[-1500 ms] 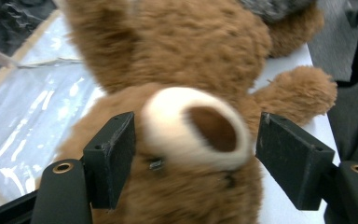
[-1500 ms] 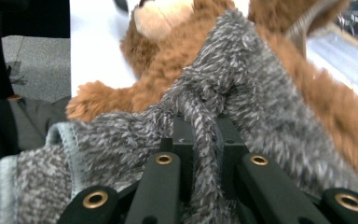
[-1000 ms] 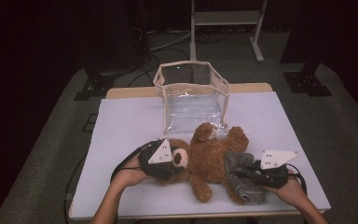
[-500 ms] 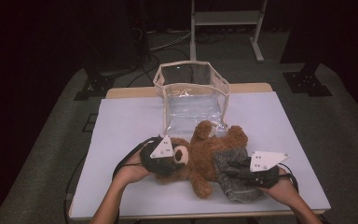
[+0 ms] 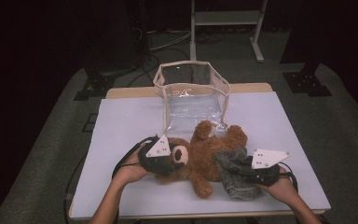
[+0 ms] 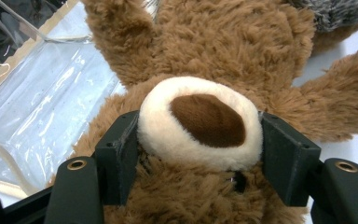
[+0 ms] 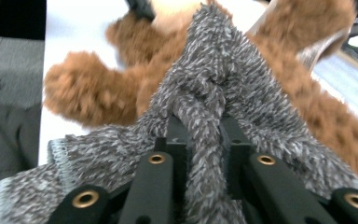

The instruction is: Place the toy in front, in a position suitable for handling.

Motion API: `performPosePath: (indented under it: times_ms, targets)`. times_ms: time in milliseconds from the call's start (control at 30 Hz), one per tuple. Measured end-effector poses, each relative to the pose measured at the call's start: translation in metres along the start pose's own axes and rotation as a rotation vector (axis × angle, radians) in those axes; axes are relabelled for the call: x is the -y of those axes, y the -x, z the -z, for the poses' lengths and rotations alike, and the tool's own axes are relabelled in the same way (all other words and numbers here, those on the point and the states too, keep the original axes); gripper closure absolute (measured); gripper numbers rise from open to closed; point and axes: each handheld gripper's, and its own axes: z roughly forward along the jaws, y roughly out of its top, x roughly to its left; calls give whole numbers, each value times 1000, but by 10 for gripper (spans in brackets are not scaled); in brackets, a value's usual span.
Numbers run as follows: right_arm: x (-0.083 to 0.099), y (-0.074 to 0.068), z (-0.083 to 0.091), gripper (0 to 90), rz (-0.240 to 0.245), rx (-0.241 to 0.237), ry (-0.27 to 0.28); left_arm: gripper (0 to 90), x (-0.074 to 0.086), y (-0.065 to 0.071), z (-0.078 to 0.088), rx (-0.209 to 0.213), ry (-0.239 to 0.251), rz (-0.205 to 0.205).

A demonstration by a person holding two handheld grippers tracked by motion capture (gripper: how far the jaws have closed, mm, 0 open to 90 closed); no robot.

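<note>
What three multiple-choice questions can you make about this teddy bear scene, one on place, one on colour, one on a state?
1. Where does the clear bag stand?
A. beyond the teddy bear
B. under the table
C. in the person's lap

2. What colour is the fuzzy cloth?
A. red
B. grey
C. yellow

3. How is the right gripper?
A. wide open
B. lying on the floor
C. shut on the cloth

Answers: 1 A, the high view shows the bag farther up the table; 2 B, its pile is speckled grey; 3 C, a fold of cloth is pinched between its jaws.
</note>
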Motion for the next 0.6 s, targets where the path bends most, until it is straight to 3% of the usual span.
performPosePath:
  times_ms: [233, 333, 467, 533, 600]
  targets:
    - [23, -1, 27, 785, -47, 12, -49, 344, -1, 0, -1, -4, -5, 9]
    - [15, -4, 34, 784, -52, 5, -11, 344, -3, -1, -3, -11, -6, 22]
    - [-7, -11, 22, 784, 8, -19, 13, 344, -6, -3, -4, -20, -27, 30]
    - [-9, -13, 12, 784, 42, -32, -13, 344, -6, -3, -4, -23, -26, 36]
    - [-5, -14, 8, 784, 47, -36, -29, 344, -5, -4, -3, -16, -22, 40]
